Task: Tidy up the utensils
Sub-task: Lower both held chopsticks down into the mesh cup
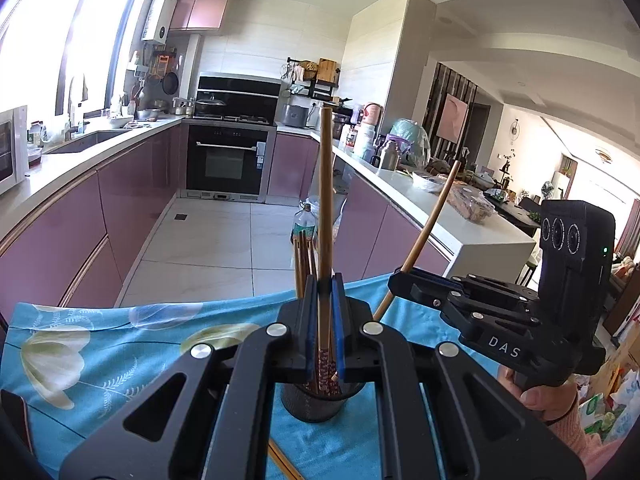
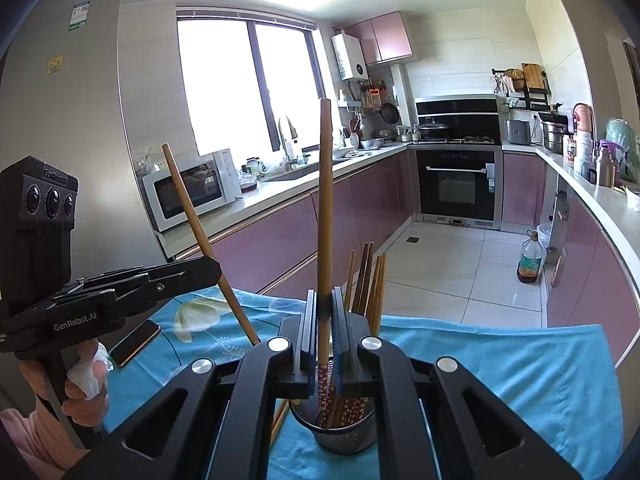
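Observation:
My left gripper [image 1: 325, 294] is shut on a long wooden chopstick [image 1: 325, 200] that stands nearly upright. Its red patterned lower end hangs at the mouth of a black mesh cup [image 1: 316, 402] on the blue floral cloth [image 1: 100, 344]. Several more chopsticks [image 1: 302, 258] lean in the cup. In the right wrist view, my right gripper [image 2: 325, 302] is shut on a second upright chopstick [image 2: 325, 200] over the same cup [image 2: 336, 434]. The right gripper [image 1: 400, 276] appears to the right of the cup in the left wrist view. The left gripper [image 2: 216, 268] appears at the left with its chopstick tilted.
A phone [image 2: 134, 342] lies on the cloth at the left. Loose chopsticks [image 1: 280, 460] lie on the cloth beside the cup. Beyond the table's far edge are the tiled kitchen floor, pink cabinets and an oil bottle [image 2: 530, 258] on the floor.

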